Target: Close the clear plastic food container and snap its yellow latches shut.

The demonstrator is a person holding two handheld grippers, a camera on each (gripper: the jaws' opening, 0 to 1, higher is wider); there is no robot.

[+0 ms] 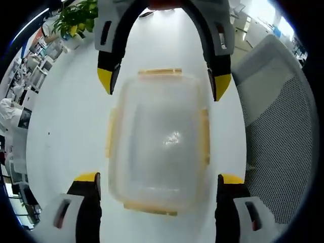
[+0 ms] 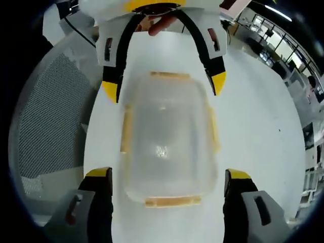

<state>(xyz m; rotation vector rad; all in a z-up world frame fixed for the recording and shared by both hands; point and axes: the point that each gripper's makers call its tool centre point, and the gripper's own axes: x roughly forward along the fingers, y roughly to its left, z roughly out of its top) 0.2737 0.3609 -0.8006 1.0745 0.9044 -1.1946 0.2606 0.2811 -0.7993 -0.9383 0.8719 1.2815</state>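
A clear plastic container (image 1: pixel 159 136) with its lid on lies flat on the white table (image 1: pixel 66 116), blurred. Yellow latches (image 1: pixel 158 72) line its four sides; I cannot tell whether they are snapped down. My left gripper (image 1: pixel 158 177) is open, its yellow-tipped jaws standing either side of the container's near end. Facing it from the far end, my right gripper (image 1: pixel 163 81) is also open and straddles that end. In the right gripper view the same container (image 2: pixel 167 136) sits between the right gripper (image 2: pixel 168 174) below and the left gripper (image 2: pixel 163 86) above.
A grey mesh office chair (image 1: pixel 283 126) stands against the table's edge, also seen as the chair (image 2: pixel 45 116) in the right gripper view. A potted plant (image 1: pixel 76 20) sits at the table's far side. A hand (image 2: pixel 162 23) holds the left gripper. Office desks lie beyond.
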